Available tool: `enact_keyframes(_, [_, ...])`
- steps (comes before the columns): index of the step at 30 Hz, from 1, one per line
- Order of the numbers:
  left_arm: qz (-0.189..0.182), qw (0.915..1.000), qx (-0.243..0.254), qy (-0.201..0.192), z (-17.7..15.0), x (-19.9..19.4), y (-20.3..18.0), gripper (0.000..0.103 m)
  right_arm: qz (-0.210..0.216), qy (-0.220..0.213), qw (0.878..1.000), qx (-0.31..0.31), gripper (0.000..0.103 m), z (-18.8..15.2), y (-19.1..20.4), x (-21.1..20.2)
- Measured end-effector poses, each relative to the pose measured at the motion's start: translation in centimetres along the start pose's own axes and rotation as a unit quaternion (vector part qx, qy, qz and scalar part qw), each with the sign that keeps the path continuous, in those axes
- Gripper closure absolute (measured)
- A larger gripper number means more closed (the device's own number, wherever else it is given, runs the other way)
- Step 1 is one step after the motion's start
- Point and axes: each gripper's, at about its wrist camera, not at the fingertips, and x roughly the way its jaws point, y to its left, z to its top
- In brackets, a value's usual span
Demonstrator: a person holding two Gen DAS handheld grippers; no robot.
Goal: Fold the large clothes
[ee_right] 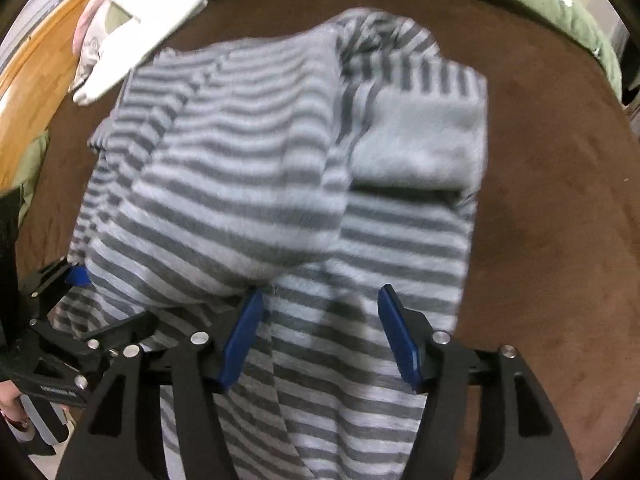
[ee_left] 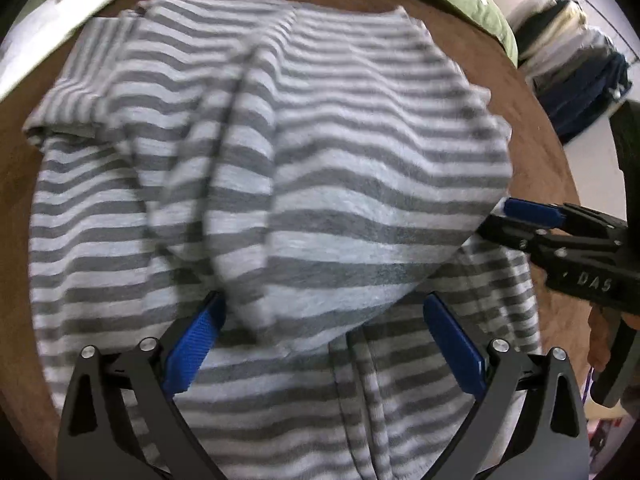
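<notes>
Far left in the right wrist view we noted a wooden board [ee_right: 28,68] along the table edge, with a white garment [ee_right: 132,20] lying beside it near the far left corner of the brown table [ee_right: 560,184]; the same white garment [ee_left: 60,20] showed at the upper left of the left wrist view. Moving inward, the striped grey garment [ee_left: 304,184] lay bunched on the table, a thick folded roll of it heaped over flatter layers and blocking most of the cloth beneath from sight. In the right wrist view the striped grey garment [ee_right: 256,184] also showed a plain grey panel at its far right side. The left gripper [ee_left: 324,340] stood with jaws wide apart above the near part of the cloth; the roll's lower edge came down between its blue pads [ee_left: 192,352], brushing the left one, but nothing was pinched. The right gripper [ee_right: 320,336] likewise stood parted over the striped cloth, pads not pressing on it. Each tool appeared at the edge of the other's view, close by the roll. Further right, a green cushion [ee_left: 476,4] lay along the table's far rim, and beyond it a rack of hanging clothes [ee_left: 576,60] stood against the wall. We saw no containers we could identify.
</notes>
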Motion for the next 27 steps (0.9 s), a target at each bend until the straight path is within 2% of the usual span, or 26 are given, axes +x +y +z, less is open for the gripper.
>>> enact_keyframes(2, [0.005,0.9999,-0.009,-0.006,0.0,-1.7,0.3,0.007,0.001,-0.012,1.000,-0.001,0.037,0.6,-0.3,-2.0])
enact_keyframes(4, [0.016,0.9996,-0.015,-0.017,-0.1,-4.0,0.6,0.007,-0.006,-0.026,0.999,-0.017,0.026,0.8,-0.1,-3.8])
enact_keyframes(7, [0.037,0.9979,-0.033,-0.041,-0.8,-7.9,1.6,0.006,-0.013,-0.039,0.998,-0.044,0.019,0.5,0.7,-6.1])
enact_keyframes(12, [0.055,0.9920,-0.092,-0.068,-3.5,-12.0,5.6,0.006,-0.017,-0.048,0.996,-0.069,0.018,-2.2,1.4,-9.3])
enact_keyframes(16, [0.066,0.9894,-0.108,-0.072,-6.5,-13.4,8.9,0.006,-0.029,-0.048,0.998,-0.041,0.018,-5.9,2.1,-9.5])
enact_keyframes(22, [0.033,0.9896,-0.129,-0.054,-11.3,-12.6,13.0,0.007,-0.042,-0.042,0.998,0.024,0.018,-12.5,3.0,-8.1])
enact_keyframes(27, [-0.019,0.9922,-0.115,-0.045,-14.6,-11.2,13.5,0.007,-0.032,-0.037,0.995,0.090,0.017,-17.3,2.3,-6.5])
